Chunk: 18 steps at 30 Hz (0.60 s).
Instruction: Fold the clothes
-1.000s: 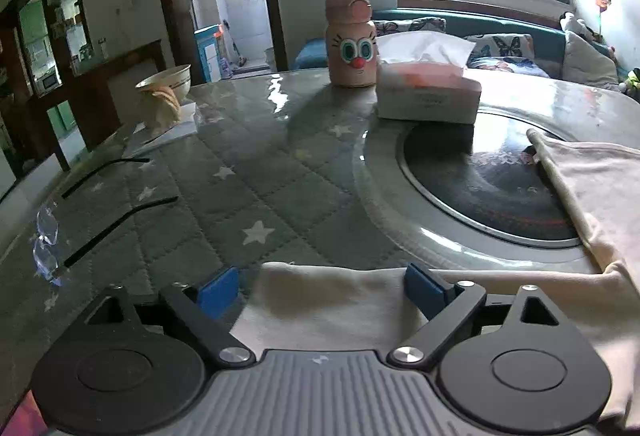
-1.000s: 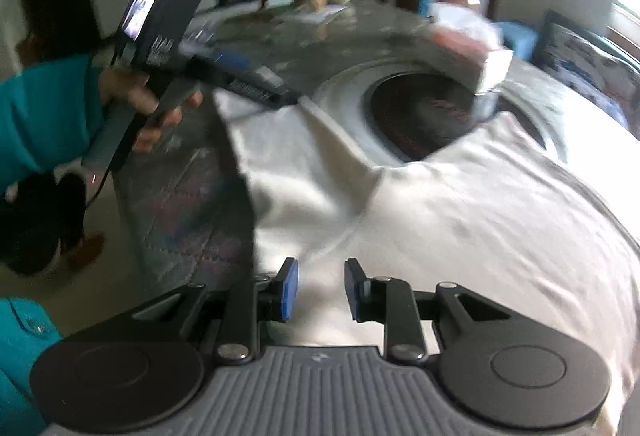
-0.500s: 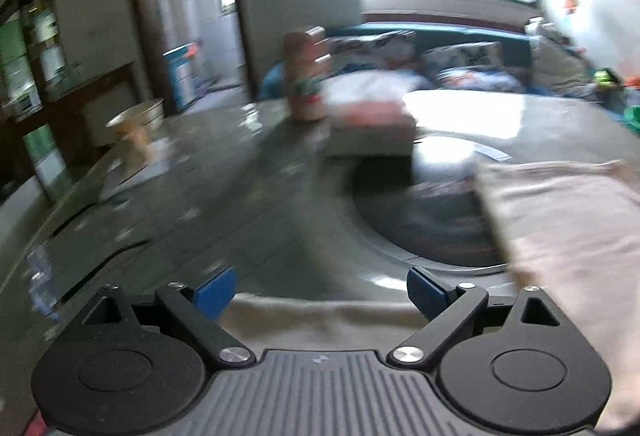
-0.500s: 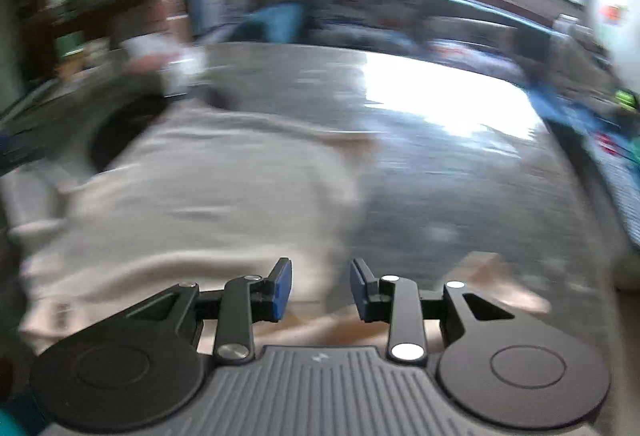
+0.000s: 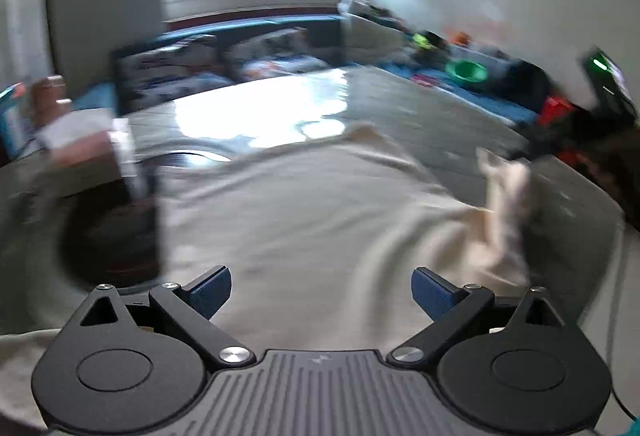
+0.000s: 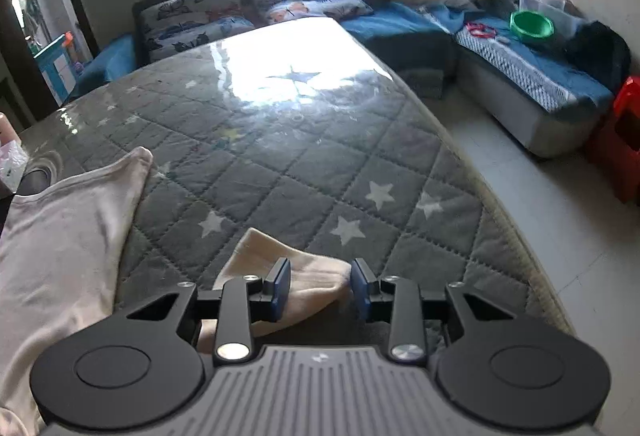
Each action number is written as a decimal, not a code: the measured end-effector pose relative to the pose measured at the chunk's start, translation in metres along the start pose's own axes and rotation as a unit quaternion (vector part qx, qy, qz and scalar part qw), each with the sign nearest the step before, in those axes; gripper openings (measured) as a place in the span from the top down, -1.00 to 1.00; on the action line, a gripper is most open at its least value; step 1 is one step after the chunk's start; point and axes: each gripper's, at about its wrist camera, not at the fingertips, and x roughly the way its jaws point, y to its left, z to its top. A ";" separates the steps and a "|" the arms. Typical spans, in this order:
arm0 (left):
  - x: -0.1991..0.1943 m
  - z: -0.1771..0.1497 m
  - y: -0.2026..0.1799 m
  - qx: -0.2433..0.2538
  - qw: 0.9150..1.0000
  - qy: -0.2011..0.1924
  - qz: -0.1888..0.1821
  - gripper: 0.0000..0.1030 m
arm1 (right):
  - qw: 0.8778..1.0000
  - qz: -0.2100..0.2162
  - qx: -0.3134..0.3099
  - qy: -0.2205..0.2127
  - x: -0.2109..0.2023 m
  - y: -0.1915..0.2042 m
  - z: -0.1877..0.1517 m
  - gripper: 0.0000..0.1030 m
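Observation:
A cream shirt (image 5: 304, 204) lies spread on the quilted grey table cover. My left gripper (image 5: 322, 294) is open wide above the shirt's body, its blue pads apart with cloth below them. In the left wrist view one sleeve (image 5: 506, 188) stands lifted at the right, where the other gripper shows only as a dark blur. My right gripper (image 6: 319, 286) is open with the end of that sleeve (image 6: 304, 280) lying between its blue pads. The shirt's body (image 6: 60, 236) lies to its left. The left wrist view is motion-blurred.
A tissue box (image 5: 84, 140) stands at the left by the dark round inset (image 5: 116, 236) in the table. The table's right edge (image 6: 500, 196) drops to a tiled floor. A blue sofa (image 6: 400, 20) with cushions, a green bowl (image 6: 531, 25) and a red stool (image 6: 624, 132) stand beyond.
Both grippers have swung to the right across the table. The left gripper has gone from the shirt's edge to over its body. The right gripper has come to the sleeve end and opened a little.

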 end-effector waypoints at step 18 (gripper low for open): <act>0.031 -0.019 -0.046 0.035 0.996 0.046 -0.064 -0.89 | 0.994 0.019 -0.033 -0.103 -0.048 0.018 0.020 0.92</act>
